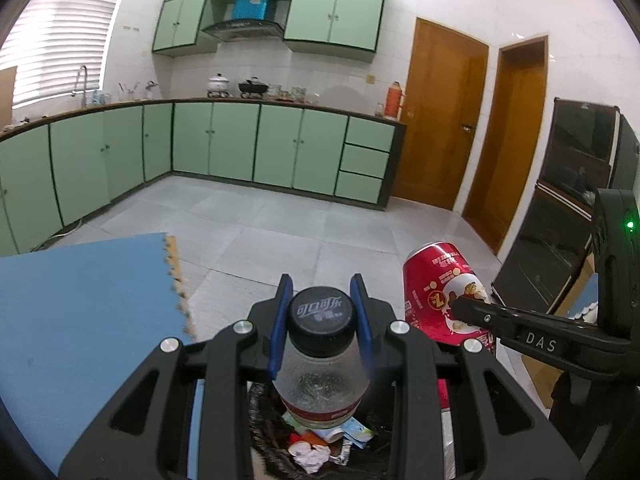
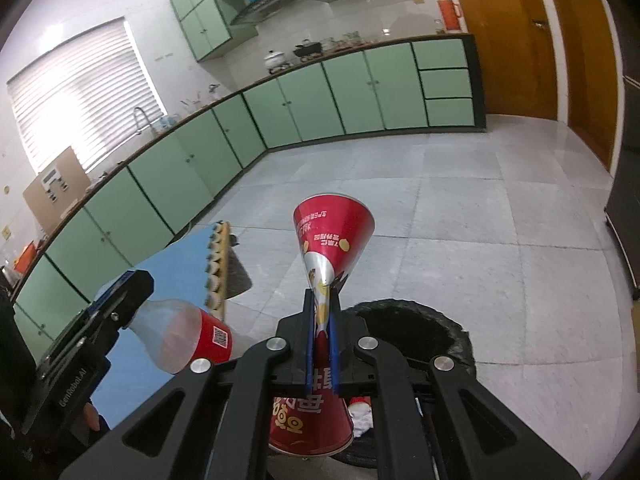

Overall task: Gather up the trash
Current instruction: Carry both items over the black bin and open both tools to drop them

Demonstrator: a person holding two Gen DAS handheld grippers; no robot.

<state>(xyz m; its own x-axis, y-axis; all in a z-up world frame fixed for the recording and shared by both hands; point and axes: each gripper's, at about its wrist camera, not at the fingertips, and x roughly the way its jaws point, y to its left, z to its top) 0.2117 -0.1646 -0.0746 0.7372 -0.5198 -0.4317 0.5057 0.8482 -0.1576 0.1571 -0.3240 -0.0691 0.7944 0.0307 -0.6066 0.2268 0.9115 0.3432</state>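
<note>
The bin (image 2: 448, 332) on the floor already holds scraps, so we're near the end. We've got the left tongs (image 1: 322, 320) clamped on the bottle (image 1: 320, 384) and the right tongs (image 2: 322, 344) squeezed on the flattened can (image 2: 332, 236), both over the bin, neither dropped yet.

The bottle (image 1: 320, 364) is clear plastic with a black cap (image 1: 322, 314) bearing pale lettering and a red label (image 2: 214, 336) with a small white code square. The can (image 2: 332, 240) is red with white and yellow print and a silvery patch. Both grippers are black with blue pads (image 1: 280, 328). The mat (image 1: 80, 312) is plain blue, tan along its toothed edge. The bin liner (image 2: 416, 328) looks black, though partly hidden. The cabinets (image 1: 224, 140) are pale green with dark trim, the floor (image 2: 460, 208) grey tile, the doors (image 1: 440, 120) orange-brown.
</note>
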